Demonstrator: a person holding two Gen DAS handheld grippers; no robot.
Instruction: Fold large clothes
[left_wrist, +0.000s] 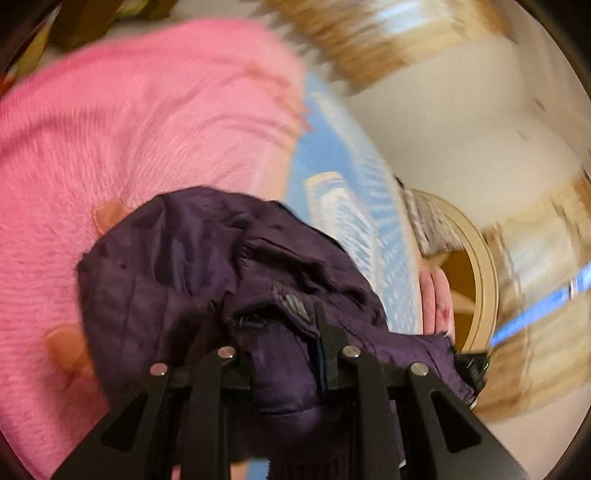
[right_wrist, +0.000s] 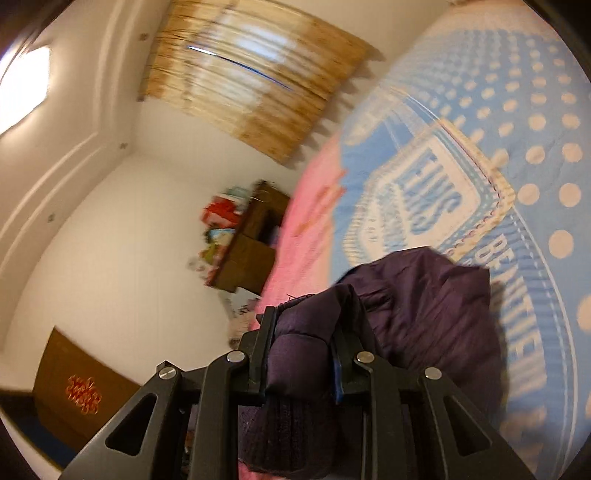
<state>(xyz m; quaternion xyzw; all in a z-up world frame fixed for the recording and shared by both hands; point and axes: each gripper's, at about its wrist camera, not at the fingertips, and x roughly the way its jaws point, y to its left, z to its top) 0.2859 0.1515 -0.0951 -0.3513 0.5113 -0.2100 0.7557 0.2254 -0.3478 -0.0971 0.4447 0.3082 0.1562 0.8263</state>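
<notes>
Left wrist view
Left tool (left_wrist: 284, 332): clamped on a bunched fold of the purple jacket (left_wrist: 192, 258); fabric fills the gap between the fingers and spills over them.
Purple jacket: dark, quilted, a zipper showing near the right finger; it hangs ahead of the tool and drapes back beneath it.
Behind the jacket: pink blanket (left_wrist: 129, 122), fuzzy, filling the left of the view.
Right of the jacket: blue bed cover (left_wrist: 340, 177) with pale print, blurred.
Far right: round wooden basket (left_wrist: 476, 273) with cloth in it, blurred.

Right wrist view
Right tool (right_wrist: 303, 343): clamped on a padded fold of the purple jacket (right_wrist: 424, 302), with a ribbed knit cuff hanging below the fingers.
Ahead and right of the tool: blue bed cover (right_wrist: 517, 147), dotted, with lettering.
Ahead and left: pink blanket (right_wrist: 306, 221), then brown boxes (right_wrist: 251, 251) against a white wall.
</notes>
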